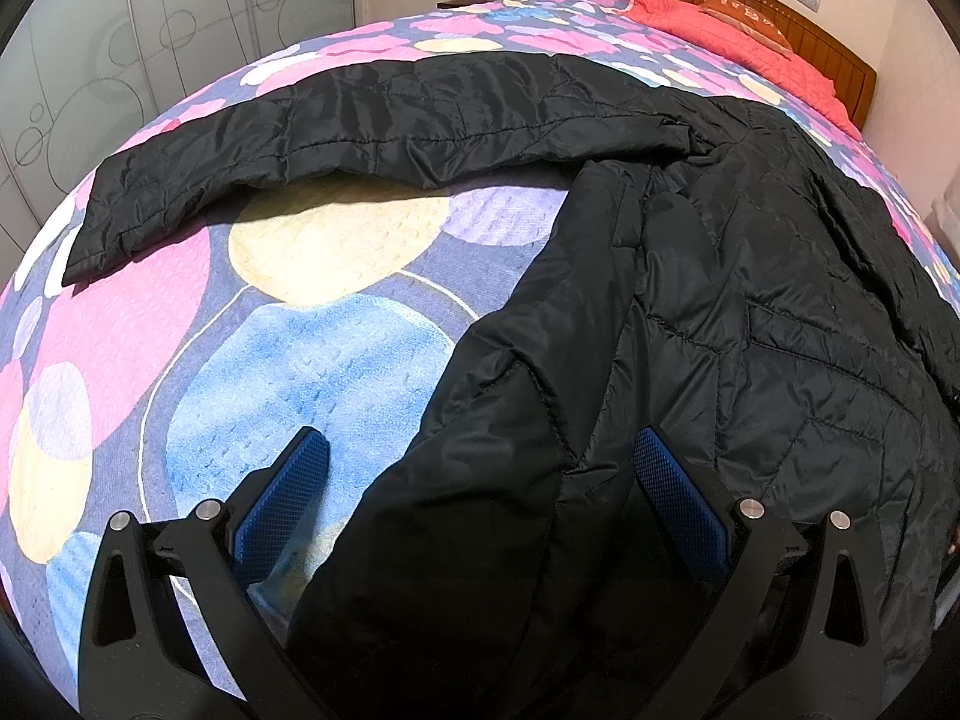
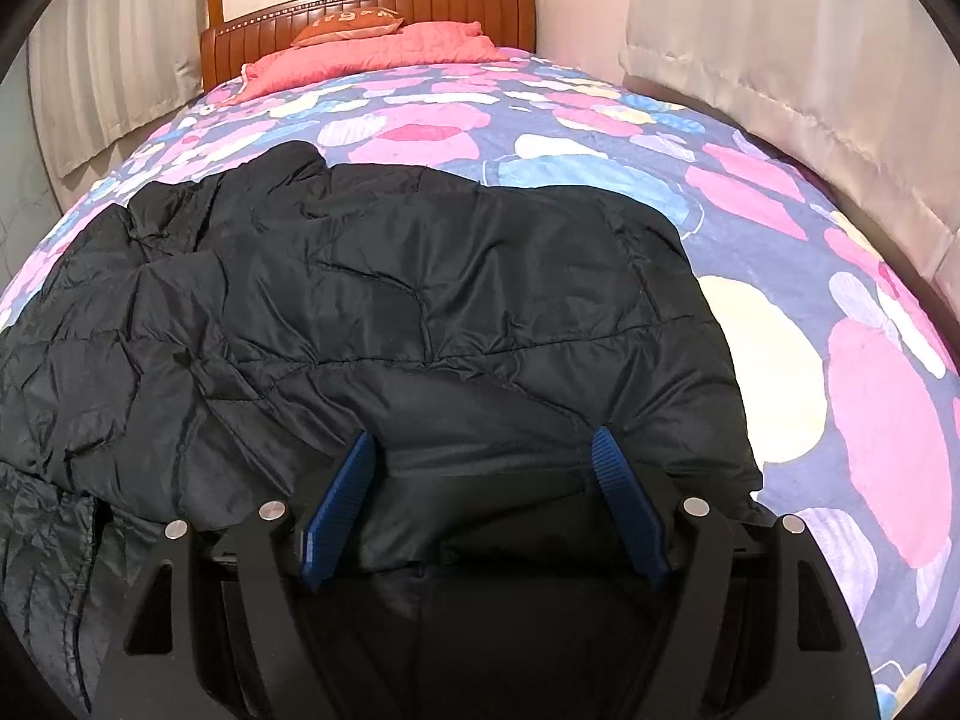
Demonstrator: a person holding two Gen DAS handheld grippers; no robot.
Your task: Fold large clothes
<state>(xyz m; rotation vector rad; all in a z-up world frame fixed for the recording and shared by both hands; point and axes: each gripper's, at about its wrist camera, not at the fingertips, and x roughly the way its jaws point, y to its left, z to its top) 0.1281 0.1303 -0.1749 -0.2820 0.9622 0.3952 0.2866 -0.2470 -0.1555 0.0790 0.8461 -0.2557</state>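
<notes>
Black quilted jacket [image 1: 750,300] lies spread on the bed, over a bedspread [image 1: 252,324] printed with pink, blue and cream circles. Its body runs lengthwise toward the wooden headboard [image 2: 372,6], hem end nearest the two grippers. One sleeve [image 1: 312,126] stretches out flat to the side, roughly crosswise to the body, its cuff lying toward the bed's edge in the left wrist view. The fabric is creased and puffed along its stitched seams.

The left gripper [image 1: 480,480] hangs over the jacket's near edge with its blue pads spread wide; a fold of the coat rises between them, but neither pad presses it. The right gripper [image 2: 483,474] sits low over the hem, fingers also wide apart, cloth bulging between them without being pinched.

Beyond the coat, a coral quilted cover [image 2: 372,54] and an orange cushion [image 2: 354,24] rest against the headboard. Pale curtains [image 2: 780,60] hang along the side wall.
</notes>
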